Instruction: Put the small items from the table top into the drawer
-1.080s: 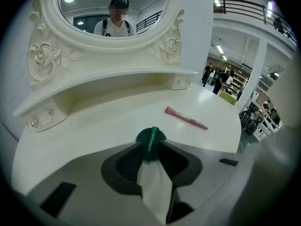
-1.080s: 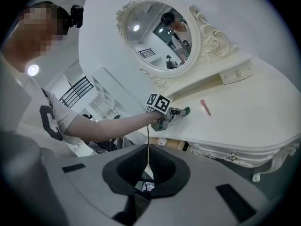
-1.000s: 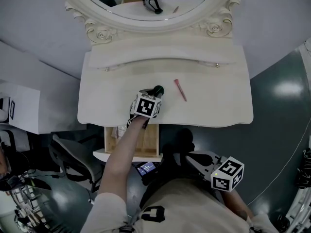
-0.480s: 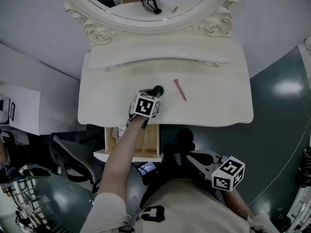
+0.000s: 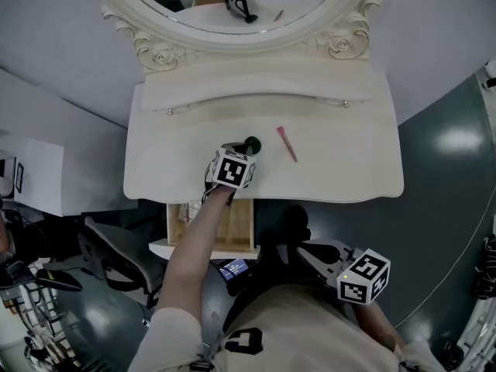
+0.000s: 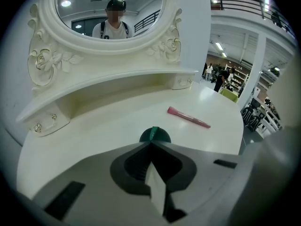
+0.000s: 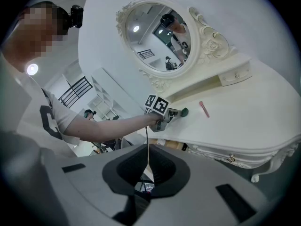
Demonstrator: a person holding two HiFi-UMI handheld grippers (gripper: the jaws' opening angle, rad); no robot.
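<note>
Since the earlier frame only the left gripper (image 6: 151, 142) differs: its jaws have just been closing and now pinch the rim of the dark green round item (image 6: 155, 134). Everything else matches. That item sits on the cream dressing table (image 5: 341, 161), front left of centre. The thin pink stick (image 5: 287, 143) lies just right of it, not touching. The right gripper (image 7: 148, 154) hangs low beside the person's body, jaws fully together, nothing between them. The open wooden drawer (image 5: 236, 227) under the table's front edge is partly covered by the left forearm; a pale thing in its left corner can't be made out. The oval carved-frame mirror (image 5: 155, 45) is cut off at the top.
</note>
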